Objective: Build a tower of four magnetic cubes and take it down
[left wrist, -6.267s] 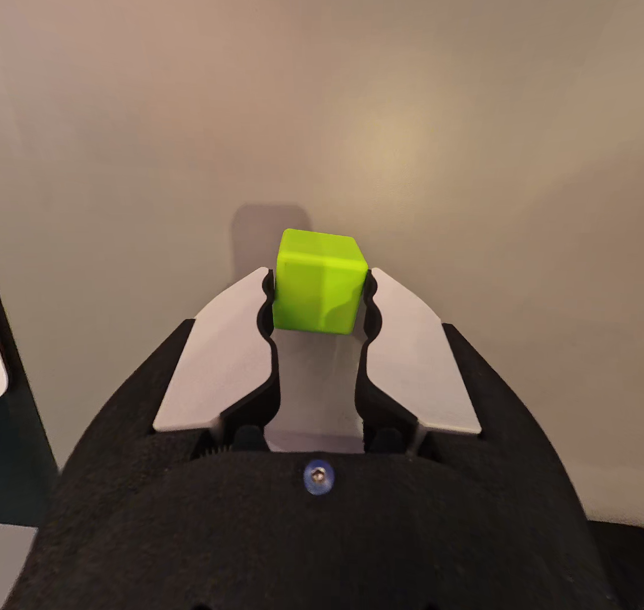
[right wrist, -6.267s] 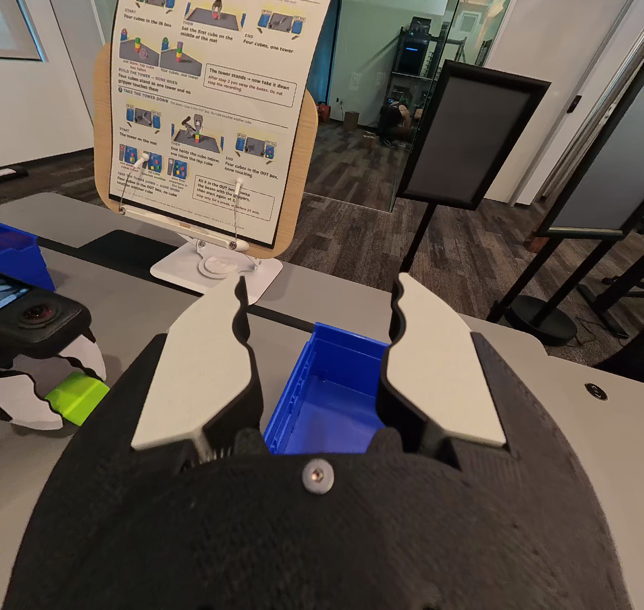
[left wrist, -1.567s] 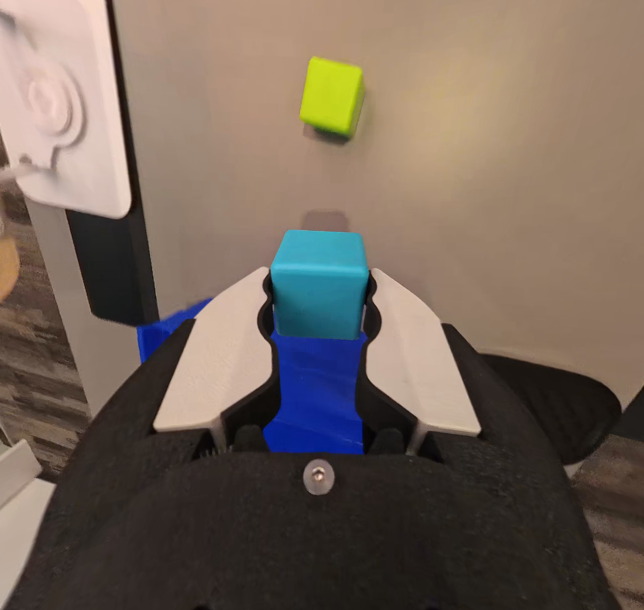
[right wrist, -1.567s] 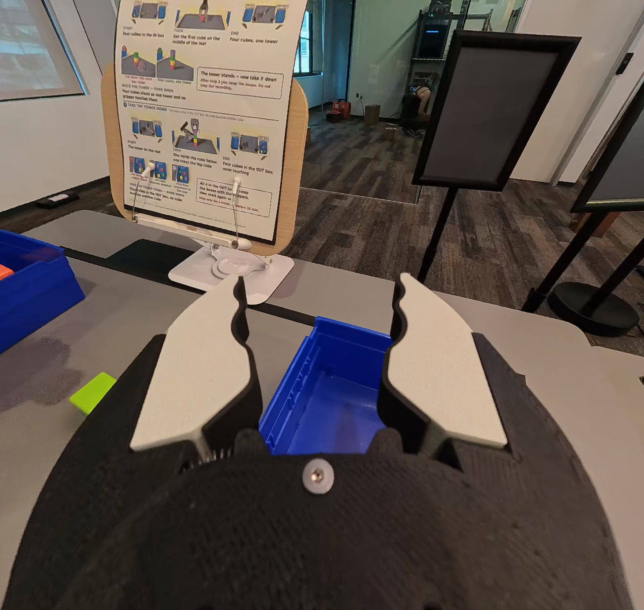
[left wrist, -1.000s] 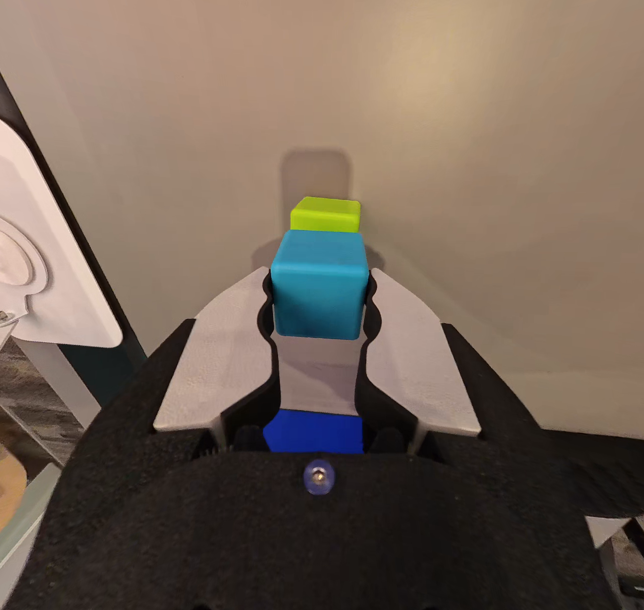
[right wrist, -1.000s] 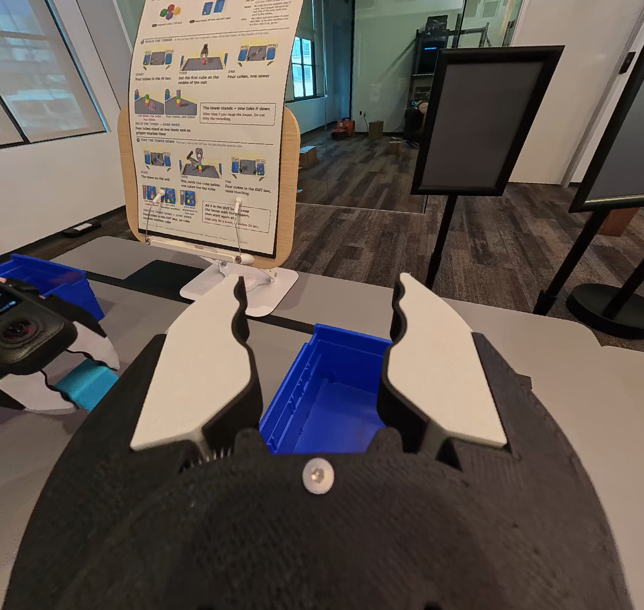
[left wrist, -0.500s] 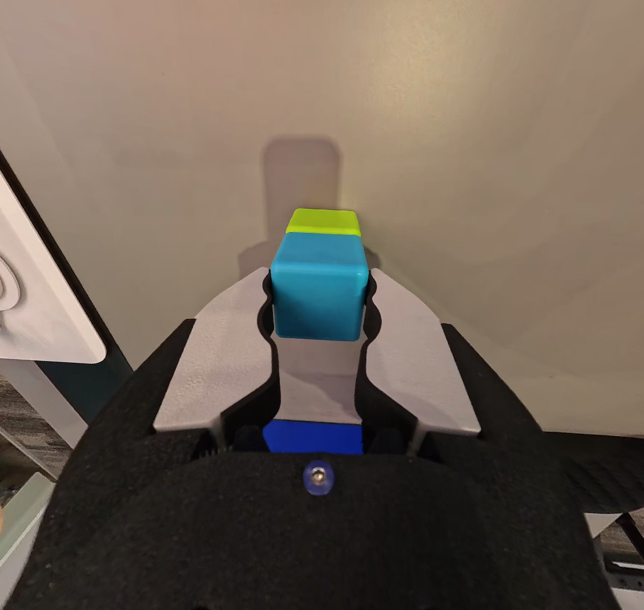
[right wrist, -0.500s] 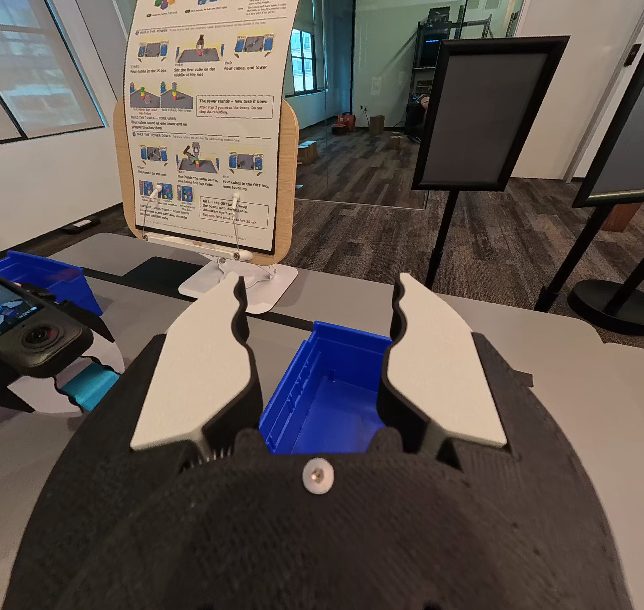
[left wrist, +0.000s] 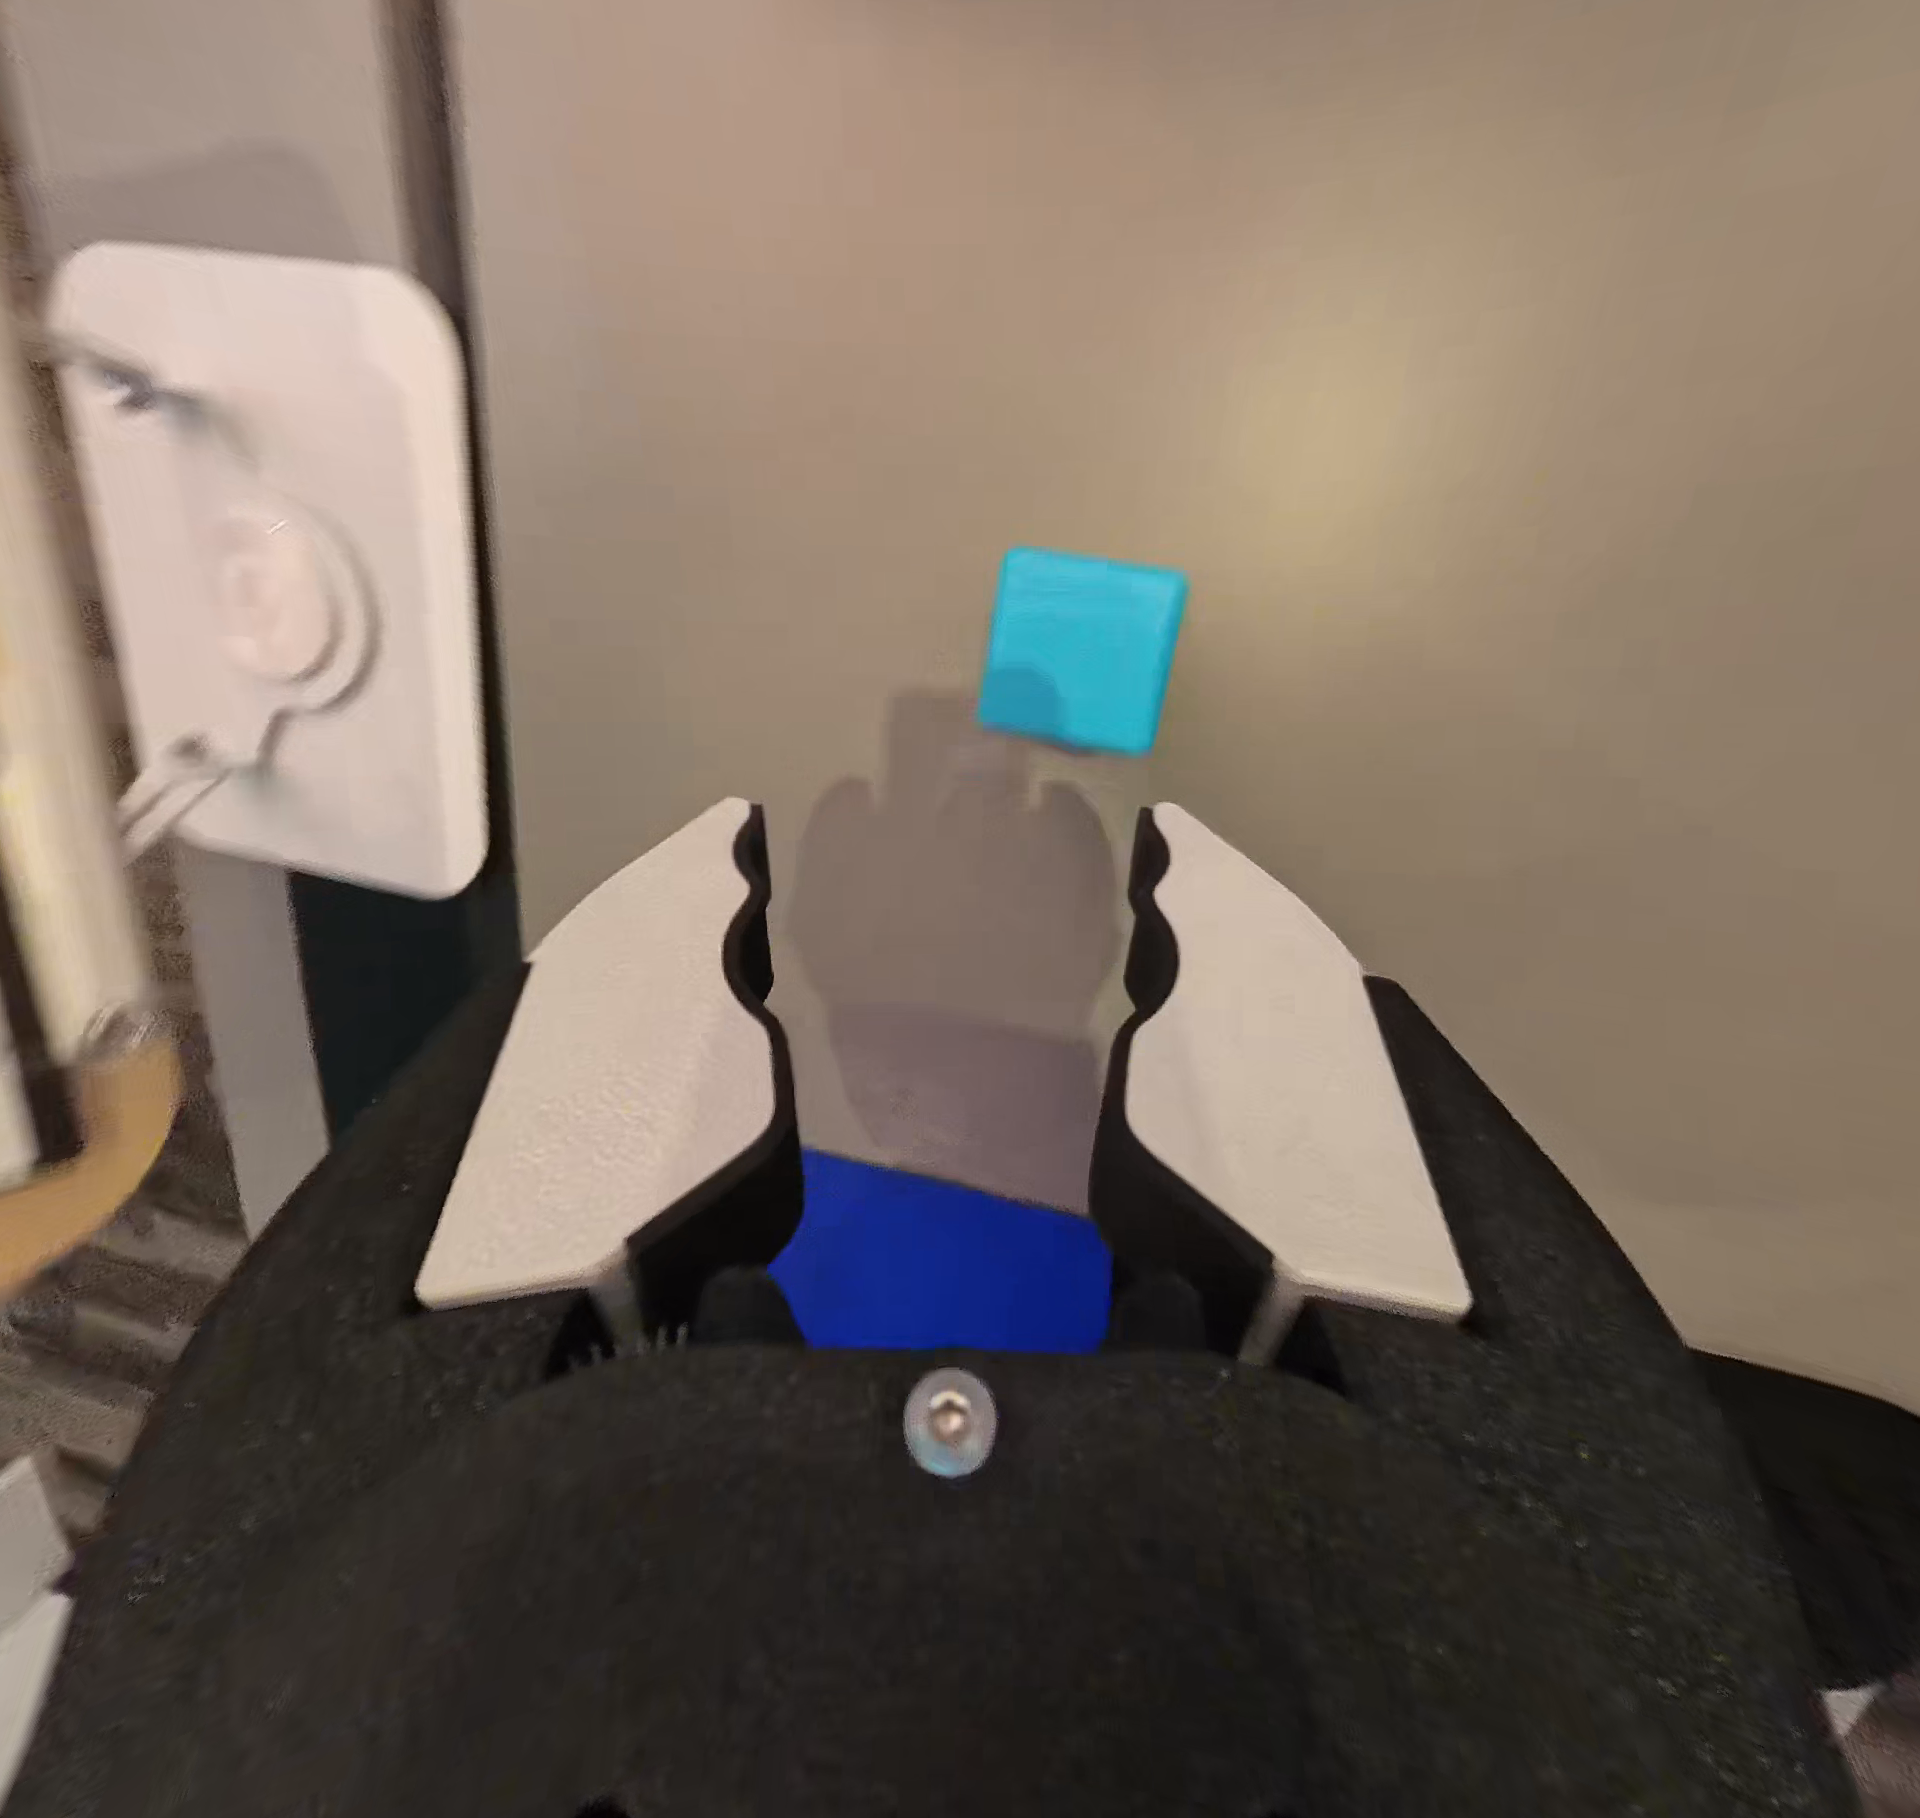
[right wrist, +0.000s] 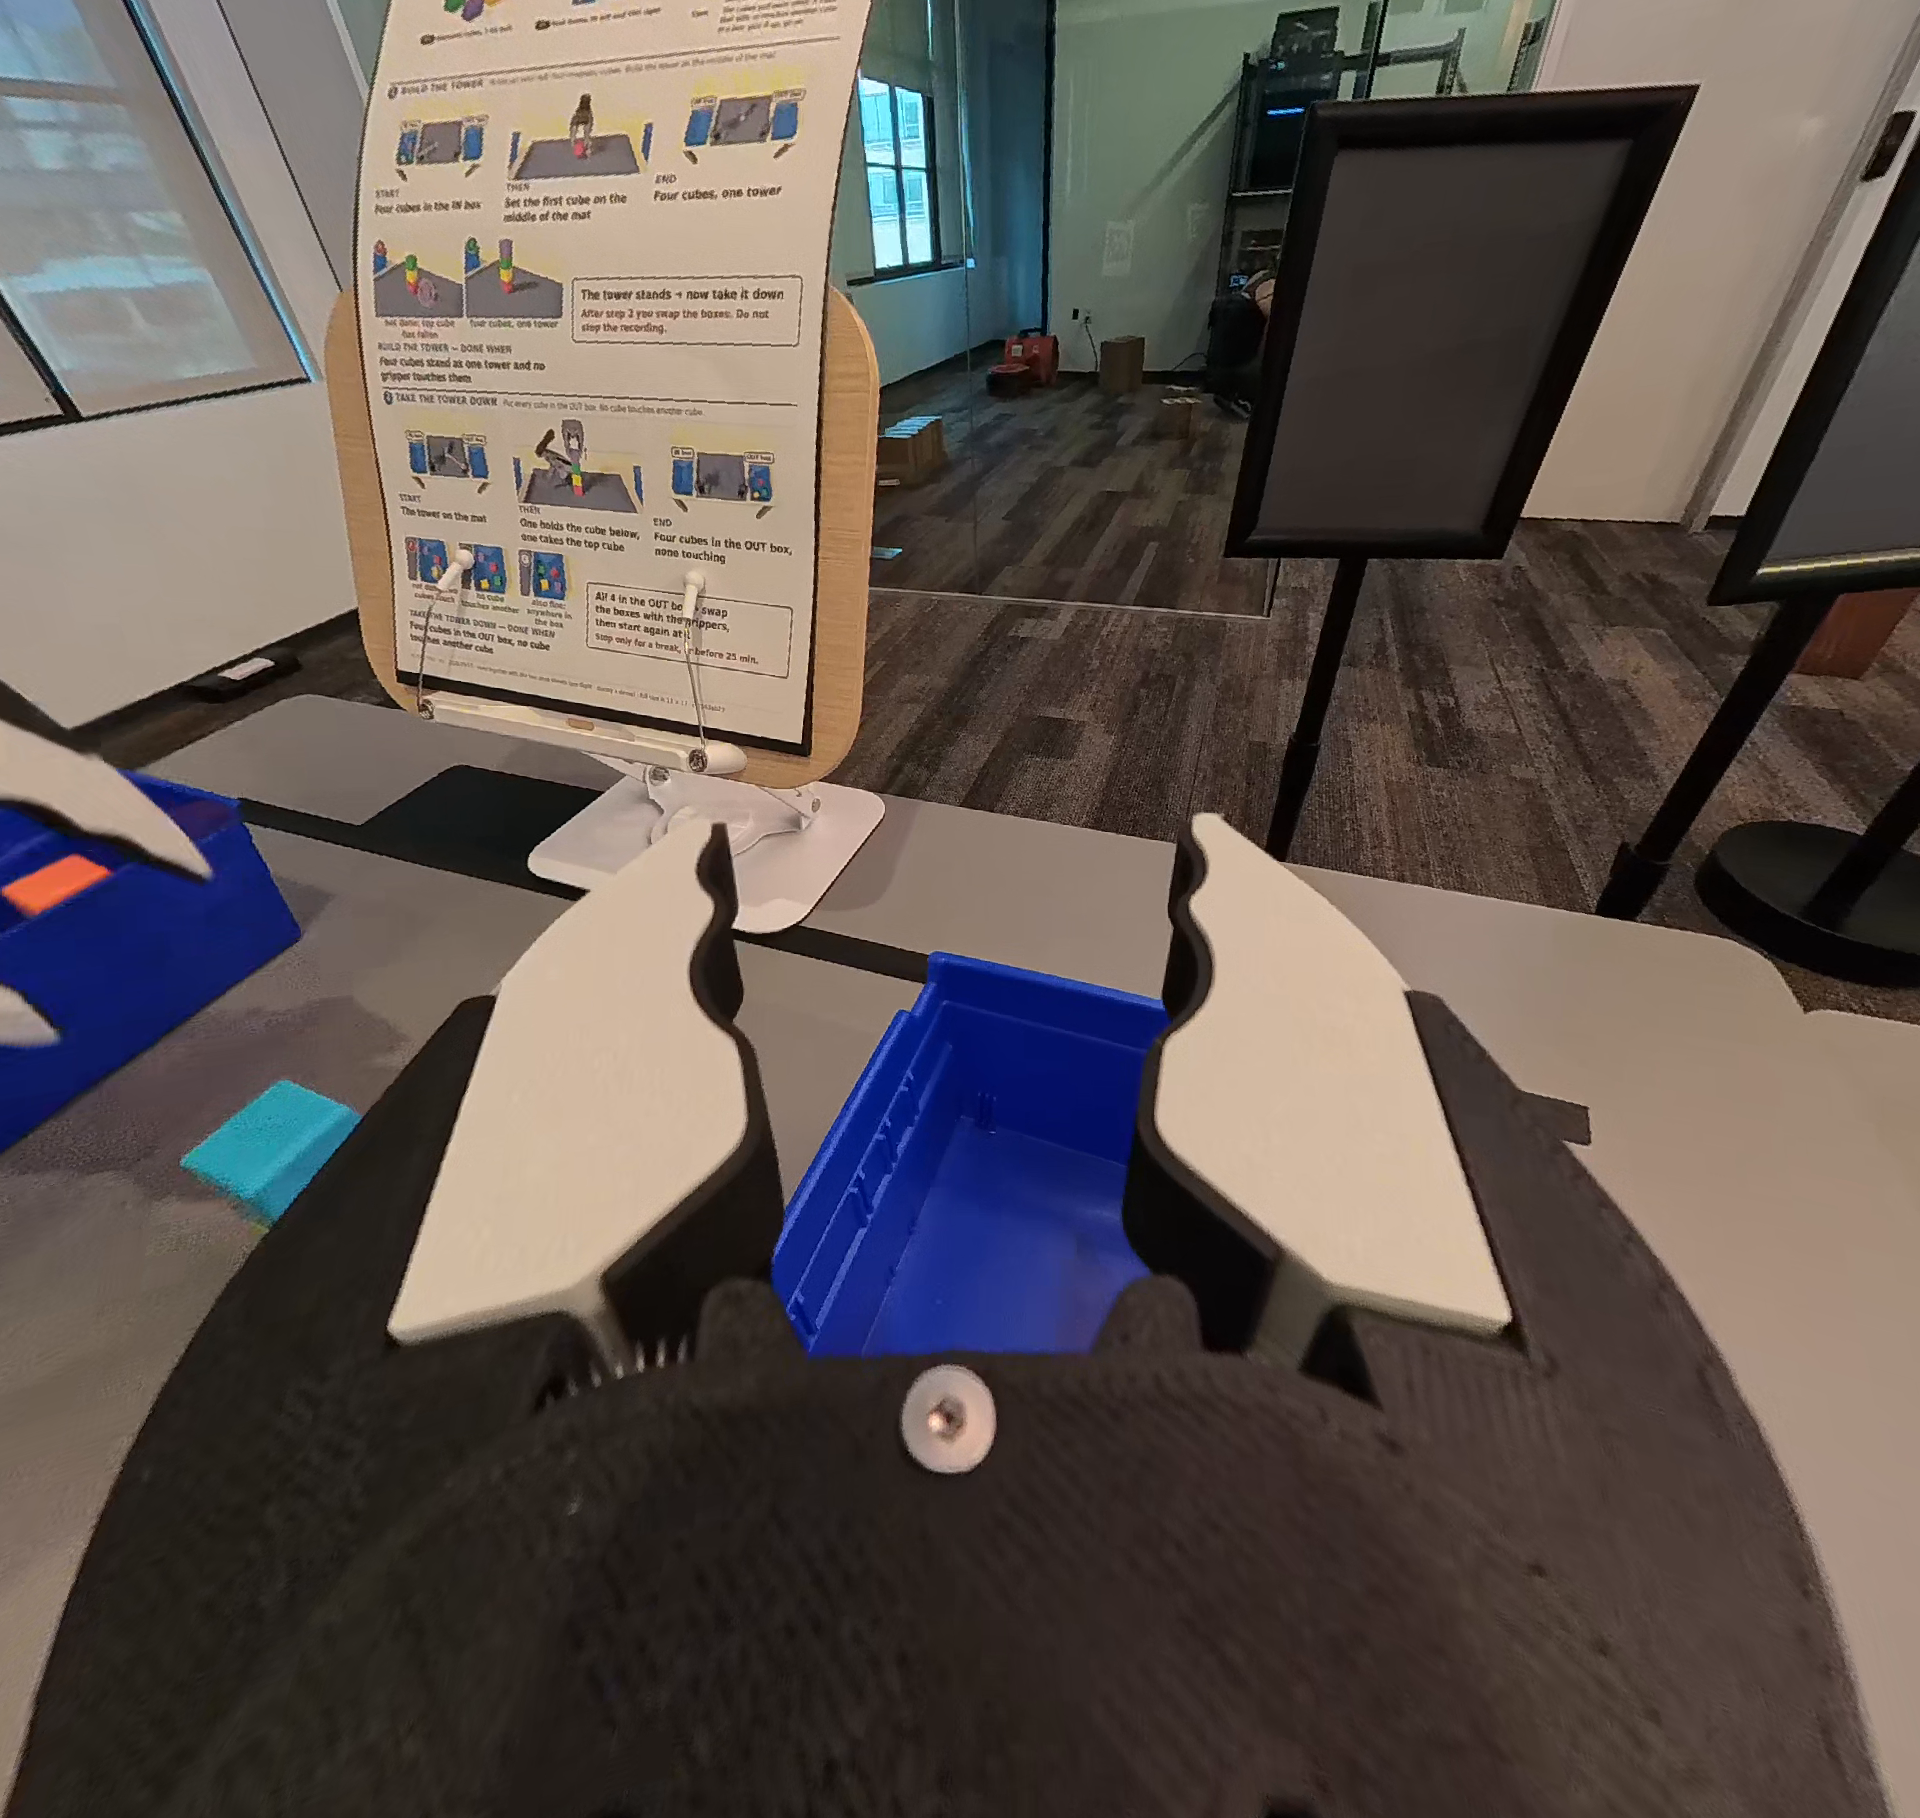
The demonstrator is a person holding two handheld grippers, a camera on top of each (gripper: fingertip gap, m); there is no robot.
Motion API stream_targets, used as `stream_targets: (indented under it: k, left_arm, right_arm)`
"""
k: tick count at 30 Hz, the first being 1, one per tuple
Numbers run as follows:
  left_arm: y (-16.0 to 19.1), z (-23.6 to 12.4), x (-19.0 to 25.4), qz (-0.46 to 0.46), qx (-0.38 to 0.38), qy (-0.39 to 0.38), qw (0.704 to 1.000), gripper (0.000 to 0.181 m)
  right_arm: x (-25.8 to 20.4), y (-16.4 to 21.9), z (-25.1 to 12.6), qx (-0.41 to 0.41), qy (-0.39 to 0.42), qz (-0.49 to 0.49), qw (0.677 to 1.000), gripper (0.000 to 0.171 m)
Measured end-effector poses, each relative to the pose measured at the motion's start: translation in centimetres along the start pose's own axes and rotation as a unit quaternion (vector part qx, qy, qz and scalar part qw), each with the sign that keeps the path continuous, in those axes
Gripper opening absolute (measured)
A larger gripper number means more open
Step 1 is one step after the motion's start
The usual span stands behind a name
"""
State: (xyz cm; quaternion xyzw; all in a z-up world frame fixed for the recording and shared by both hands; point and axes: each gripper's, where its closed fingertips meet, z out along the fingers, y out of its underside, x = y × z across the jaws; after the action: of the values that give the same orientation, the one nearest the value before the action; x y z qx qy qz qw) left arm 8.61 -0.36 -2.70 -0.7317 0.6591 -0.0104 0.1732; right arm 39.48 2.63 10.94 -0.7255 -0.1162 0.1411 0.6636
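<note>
Teal cube (left wrist: 1081, 648) out on the grey counter (left wrist: 1455, 418), well clear of its edges, possibly stacked on something unseen. Left hand-held gripper (left wrist: 945, 864) spread wide, empty. Right hand-held gripper (right wrist: 951, 895) likewise, above blue bin (right wrist: 966, 1197).

Two cubes show: a turquoise cube (right wrist: 272, 1148) on the grey mat (right wrist: 156, 1280), and an orange cube (right wrist: 54, 881) inside the blue bin (right wrist: 135, 958) left of it. A second blue bin (right wrist: 966, 1176) sits right of the turquoise cube. One instruction stand (right wrist: 613, 366) rises behind both bins.
</note>
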Motion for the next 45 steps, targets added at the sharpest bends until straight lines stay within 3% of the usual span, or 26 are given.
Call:
stream_targets:
  k: [5, 8, 10, 16, 21, 28, 40, 45]
  left_arm:
    - [7.2, -7.4, -6.5, -0.153, 0.069, -0.106, 0.98, 0.06]
    - [14.1, -8.8, -9.3, -0.247, 0.061, -0.145, 0.956, 0.061]
    - [17.8, -7.8, -9.8, -0.299, 0.051, -0.139, 0.943, 0.061]
    - [23.6, -0.7, -8.9, -0.341, -0.021, -0.098, 0.935, 0.063]
    - [24.7, 3.1, -8.9, -0.355, -0.045, -0.072, 0.931, 0.063]
    - [25.3, 5.0, -9.2, -0.366, -0.067, -0.054, 0.927, 0.063]
    - [25.8, 6.0, -8.9, -0.37, -0.074, -0.041, 0.925, 0.048]
    - [26.7, 4.4, -8.2, -0.355, -0.098, -0.041, 0.929, 0.047]
  right_arm:
    - [0.5, -0.4, -0.5, 0.01, 0.003, 0.009, 1.0, 0.081]
    - [0.8, -0.6, -0.8, 0.015, 0.005, 0.012, 1.0, 0.081]
    - [0.8, -0.6, -0.8, 0.015, 0.005, 0.013, 1.0, 0.081]
    - [0.7, 0.0, -0.2, 0.002, 0.01, 0.005, 1.0, 0.081]
    - [1.0, 0.5, 0.1, -0.008, 0.016, 0.001, 1.0, 0.081]
    - [1.1, 0.7, 0.3, -0.01, 0.018, 0.001, 1.0, 0.081]
    - [2.2, 0.5, -0.2, 0.0, 0.025, 0.018, 1.0, 0.081]
    - [2.5, 0.2, -0.6, 0.007, 0.024, 0.024, 0.999, 0.08]
